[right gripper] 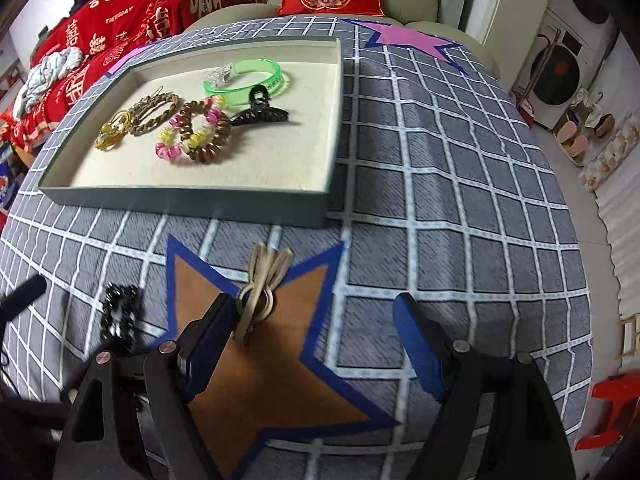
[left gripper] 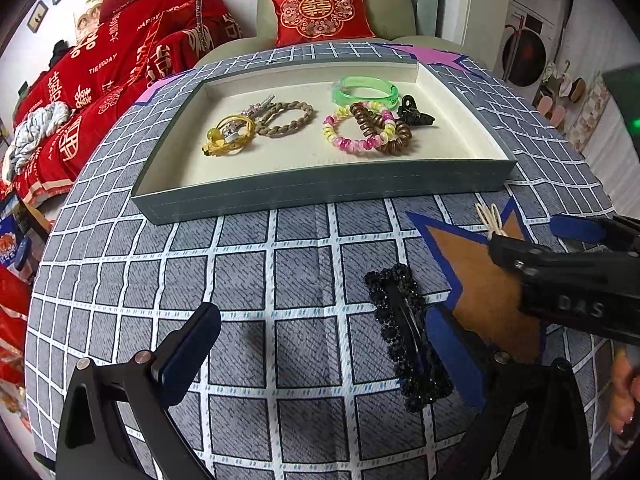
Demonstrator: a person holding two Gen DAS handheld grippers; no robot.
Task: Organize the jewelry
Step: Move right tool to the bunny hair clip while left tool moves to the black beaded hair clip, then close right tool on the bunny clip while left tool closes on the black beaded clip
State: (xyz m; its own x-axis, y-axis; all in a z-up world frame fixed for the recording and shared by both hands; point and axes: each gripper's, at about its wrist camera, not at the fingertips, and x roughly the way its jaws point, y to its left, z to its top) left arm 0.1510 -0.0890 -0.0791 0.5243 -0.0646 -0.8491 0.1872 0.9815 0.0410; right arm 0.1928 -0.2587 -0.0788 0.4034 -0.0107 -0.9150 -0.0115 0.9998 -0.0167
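The left gripper (left gripper: 320, 344) has its jaws spread wide and holds nothing. The black beaded hair clip (left gripper: 408, 336) lies on the checked cloth (left gripper: 256, 264) just inside its right finger, toward 3 o'clock from the gap's middle, with its long axis running 11 to 5 o'clock, roughly along the fingers.

The right gripper (right gripper: 316, 332) is also open and empty. The beige hair tie (right gripper: 258, 288) rests on the brown star patch (right gripper: 256, 364), against the left finger, at about 10 o'clock from that gap and pointing near 12; motion blur leaves it unclear whether the pad actually touches it.

Each loose piece is nearer its own hand. The grey tray (left gripper: 320, 194), at 12 o'clock, already holds the bangle, coils and claw clip.
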